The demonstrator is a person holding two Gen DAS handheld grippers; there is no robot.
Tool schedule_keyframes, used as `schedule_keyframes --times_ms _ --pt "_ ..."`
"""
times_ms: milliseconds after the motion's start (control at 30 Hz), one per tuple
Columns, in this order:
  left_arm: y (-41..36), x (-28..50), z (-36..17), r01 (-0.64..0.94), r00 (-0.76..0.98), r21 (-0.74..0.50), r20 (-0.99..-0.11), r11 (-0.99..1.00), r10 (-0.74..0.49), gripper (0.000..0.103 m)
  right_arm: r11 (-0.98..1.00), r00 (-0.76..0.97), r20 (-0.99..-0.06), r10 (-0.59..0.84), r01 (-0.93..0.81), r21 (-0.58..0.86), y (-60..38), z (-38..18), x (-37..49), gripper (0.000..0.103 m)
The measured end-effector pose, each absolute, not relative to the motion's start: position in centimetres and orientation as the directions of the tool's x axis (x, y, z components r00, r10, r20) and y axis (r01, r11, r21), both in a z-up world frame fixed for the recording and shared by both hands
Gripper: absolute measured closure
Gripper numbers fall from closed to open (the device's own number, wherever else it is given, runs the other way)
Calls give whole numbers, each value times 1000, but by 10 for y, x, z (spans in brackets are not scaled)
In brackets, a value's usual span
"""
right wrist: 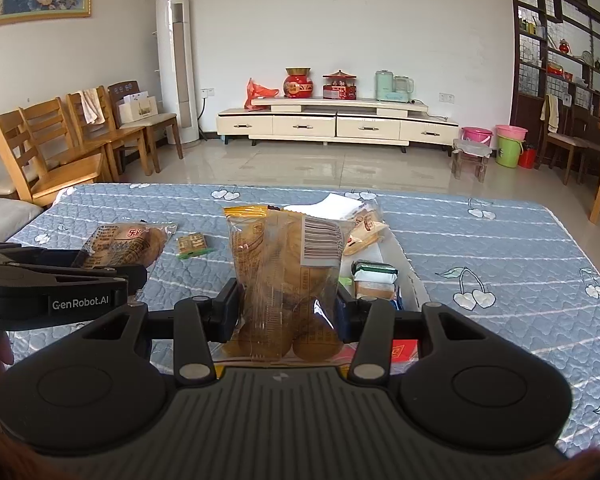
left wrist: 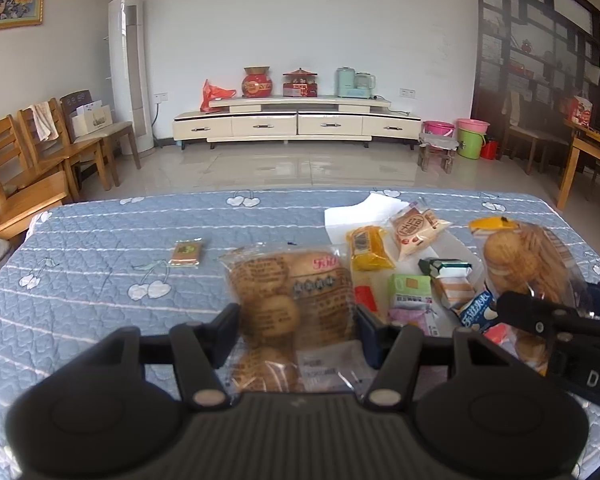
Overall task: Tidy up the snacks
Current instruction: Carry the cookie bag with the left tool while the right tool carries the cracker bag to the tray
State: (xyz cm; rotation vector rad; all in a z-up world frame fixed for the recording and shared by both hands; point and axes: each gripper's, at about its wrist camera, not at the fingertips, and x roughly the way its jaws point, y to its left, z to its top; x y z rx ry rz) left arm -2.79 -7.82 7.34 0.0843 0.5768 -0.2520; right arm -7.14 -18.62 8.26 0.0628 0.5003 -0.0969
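The sorting looks only begun, I judge: one small green packet (left wrist: pixel 187 253) lies alone at the middle left of the left wrist frame, while most snacks lie in a loose pile (left wrist: pixel 412 280) at the middle right, on the blue quilted cover (left wrist: pixel 100 320). The left gripper (left wrist: pixel 296 332) is clamped on a clear bag of round buns (left wrist: pixel 292 292), low in the centre of its frame. The right gripper (right wrist: pixel 288 316) is clamped on a second bag of cakes (right wrist: pixel 284 264), upright between its fingers, in the centre of the right wrist frame.
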Motion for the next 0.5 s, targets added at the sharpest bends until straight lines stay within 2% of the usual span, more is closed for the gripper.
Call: schedule_keyframes --times_ms 500 --pt "-91 -18 68 280 793 -2 -564 960 -232 43 987 860 -499 -110 155 48 -182 84 -63 46"
